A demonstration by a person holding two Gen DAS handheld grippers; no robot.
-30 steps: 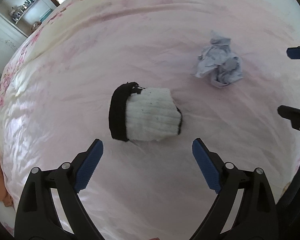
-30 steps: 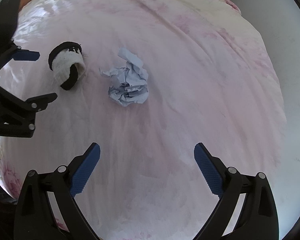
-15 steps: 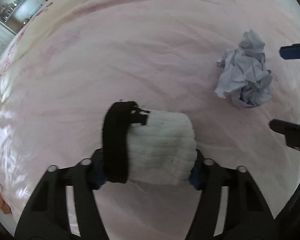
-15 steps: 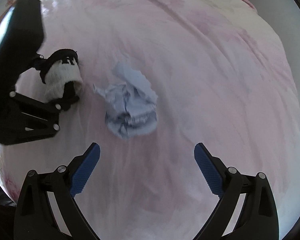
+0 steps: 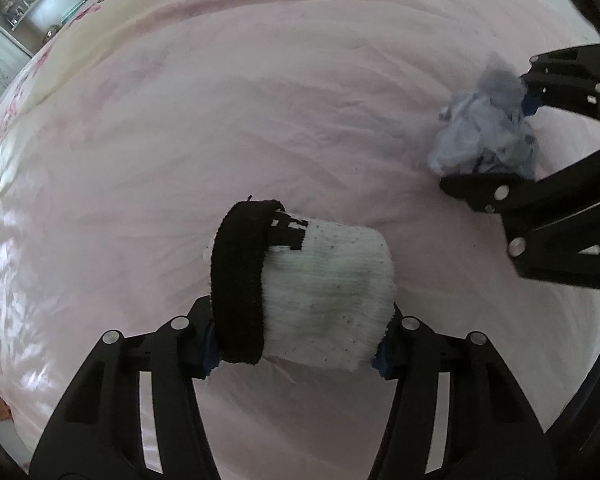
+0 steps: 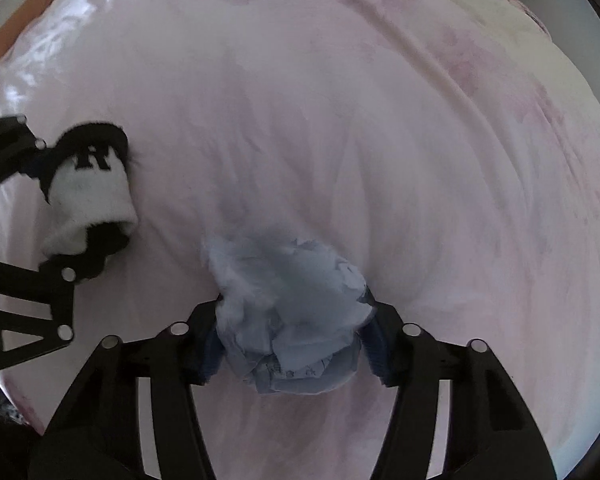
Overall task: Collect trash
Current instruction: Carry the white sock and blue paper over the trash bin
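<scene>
On the pink bedsheet [image 5: 300,100], the left gripper [image 5: 298,344] has just closed its jaws on the rolled sock [image 5: 308,292]; the right gripper [image 6: 294,344] likewise grips the crumpled paper [image 6: 292,320].

A pink, wrinkled bedsheet [image 5: 260,100] with faint floral print is seen, a shelf unit [image 5: 40,4] is glimpsed past its far-left corner, plus orange fabric [image 6: 24,16].
</scene>
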